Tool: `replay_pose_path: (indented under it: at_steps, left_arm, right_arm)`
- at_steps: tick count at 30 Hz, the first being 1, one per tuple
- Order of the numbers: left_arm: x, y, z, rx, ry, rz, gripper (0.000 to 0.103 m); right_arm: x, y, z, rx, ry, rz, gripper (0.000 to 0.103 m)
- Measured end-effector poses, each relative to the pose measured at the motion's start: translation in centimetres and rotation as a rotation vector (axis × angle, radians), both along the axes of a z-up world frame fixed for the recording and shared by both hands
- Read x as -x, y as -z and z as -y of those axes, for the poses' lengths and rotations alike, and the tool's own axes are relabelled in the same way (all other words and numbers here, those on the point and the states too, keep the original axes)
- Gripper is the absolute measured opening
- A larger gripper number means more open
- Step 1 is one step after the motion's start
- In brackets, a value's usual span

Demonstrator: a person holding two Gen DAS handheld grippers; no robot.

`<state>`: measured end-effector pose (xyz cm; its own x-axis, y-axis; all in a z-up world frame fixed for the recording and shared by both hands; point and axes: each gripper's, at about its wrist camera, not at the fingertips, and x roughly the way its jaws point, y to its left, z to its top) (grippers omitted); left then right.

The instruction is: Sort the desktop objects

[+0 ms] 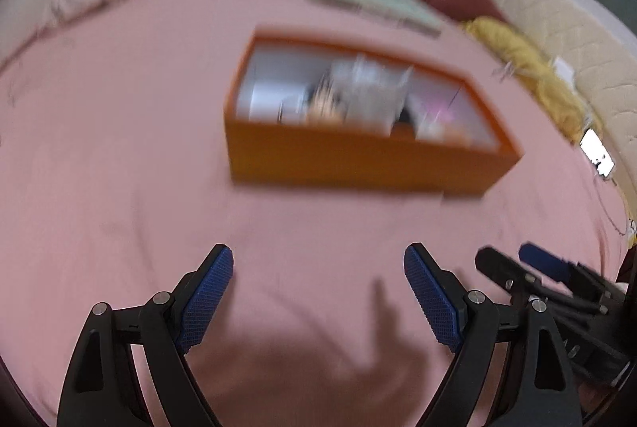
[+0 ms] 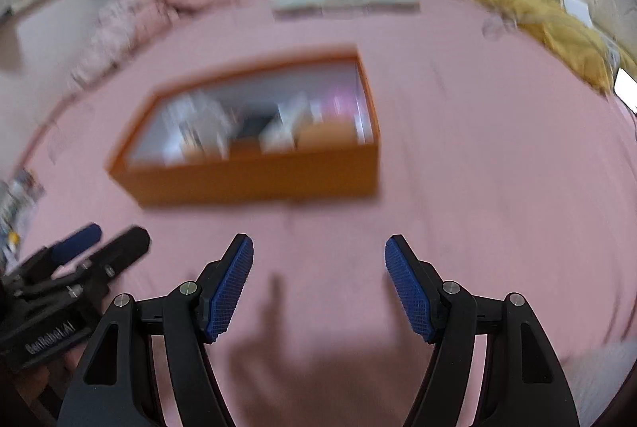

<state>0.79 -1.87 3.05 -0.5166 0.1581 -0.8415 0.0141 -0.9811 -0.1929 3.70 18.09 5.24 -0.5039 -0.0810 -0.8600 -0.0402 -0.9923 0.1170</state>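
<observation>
My left gripper [image 1: 318, 291] hangs low with its jaws spread wide, blue ribbed pads [image 1: 209, 301] facing each other across an empty gap, nothing between them. My right gripper [image 2: 318, 283] sits the same way, jaws wide apart, blue pads [image 2: 410, 291] bare and holding nothing. The two ride side by side and near each other: in the left wrist view the right gripper shows blurred at the lower right edge, in the right wrist view the left gripper shows blurred at the lower left edge, both pointing forward and slightly down.
</observation>
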Motion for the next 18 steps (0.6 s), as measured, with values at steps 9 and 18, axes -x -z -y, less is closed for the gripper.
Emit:
replay_pose_path:
  at_steps: [9,18]
  left_arm:
    - [0.2,2.4,-1.1,0.108,0.028,0.01,0.098]
    - [0.2,2.9,-1.1,0.108,0.014,0.001,0.1]
  right_arm:
    - [-0.2,2.4,-0.2,-0.001,-0.013,0.055,0.08]
    - [-0.2,2.6,-0.7,0.021,-0.005,0.055,0.08]
